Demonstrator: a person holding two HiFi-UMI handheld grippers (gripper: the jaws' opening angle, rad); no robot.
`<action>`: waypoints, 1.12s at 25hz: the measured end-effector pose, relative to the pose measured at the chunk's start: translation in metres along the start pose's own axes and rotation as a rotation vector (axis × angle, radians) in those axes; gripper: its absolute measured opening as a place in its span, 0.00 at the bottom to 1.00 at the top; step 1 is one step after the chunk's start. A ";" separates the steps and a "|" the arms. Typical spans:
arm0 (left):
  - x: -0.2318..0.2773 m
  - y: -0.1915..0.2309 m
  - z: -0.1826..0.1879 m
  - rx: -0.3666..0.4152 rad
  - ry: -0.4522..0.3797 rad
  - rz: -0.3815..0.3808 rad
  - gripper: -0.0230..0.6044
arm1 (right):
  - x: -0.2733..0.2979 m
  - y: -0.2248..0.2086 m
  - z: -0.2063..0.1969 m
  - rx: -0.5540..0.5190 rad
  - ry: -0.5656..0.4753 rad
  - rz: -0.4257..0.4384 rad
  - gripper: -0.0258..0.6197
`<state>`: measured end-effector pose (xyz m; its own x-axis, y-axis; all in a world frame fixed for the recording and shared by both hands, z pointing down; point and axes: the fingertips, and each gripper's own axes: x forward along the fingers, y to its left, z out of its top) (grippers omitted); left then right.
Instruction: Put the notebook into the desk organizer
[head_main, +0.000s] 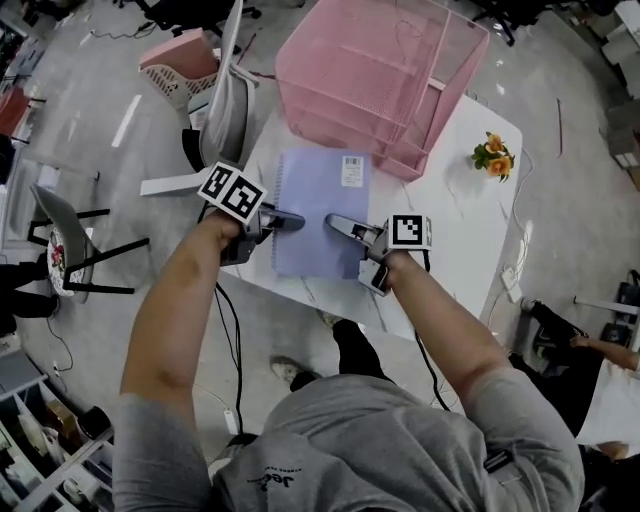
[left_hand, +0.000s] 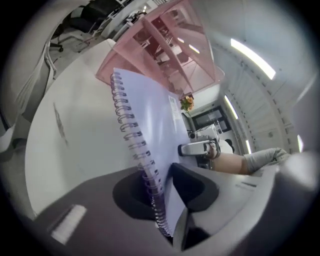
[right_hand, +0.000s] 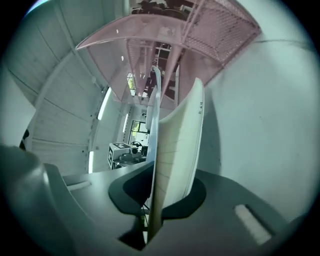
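A lilac spiral notebook (head_main: 322, 210) lies on the white table (head_main: 460, 230) in front of the pink mesh desk organizer (head_main: 380, 70). My left gripper (head_main: 298, 218) is at the notebook's left, spiral edge. In the left gripper view the coil (left_hand: 150, 195) stands between the slightly parted jaws of that gripper (left_hand: 160, 185), and I see no pad pressing on it. My right gripper (head_main: 332, 222) reaches in from the right. In the right gripper view that gripper (right_hand: 157, 192) is shut on the notebook's (right_hand: 185, 145) page edge, and the pages bow. The organizer (right_hand: 165, 45) rises beyond.
A small pot of orange flowers (head_main: 494, 155) stands at the table's right end. A white chair (head_main: 225, 100) and a pink basket (head_main: 180, 65) are on the floor left of the table. A person's hand (head_main: 590, 350) shows at the far right.
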<state>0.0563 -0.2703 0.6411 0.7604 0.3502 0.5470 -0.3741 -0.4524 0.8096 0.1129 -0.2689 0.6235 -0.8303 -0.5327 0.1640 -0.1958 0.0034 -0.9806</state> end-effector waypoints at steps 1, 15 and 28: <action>0.000 0.006 0.004 -0.020 0.026 0.009 0.29 | 0.003 -0.005 0.004 0.031 -0.012 0.001 0.09; 0.002 0.047 0.024 -0.085 0.123 0.037 0.34 | 0.022 -0.038 0.022 0.224 -0.116 0.023 0.09; -0.008 0.039 0.041 0.174 0.060 0.020 0.33 | 0.022 -0.018 0.033 -0.095 -0.180 -0.006 0.10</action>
<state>0.0575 -0.3245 0.6601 0.7186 0.3855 0.5788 -0.2873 -0.5933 0.7520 0.1149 -0.3084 0.6417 -0.7241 -0.6754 0.1398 -0.2559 0.0749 -0.9638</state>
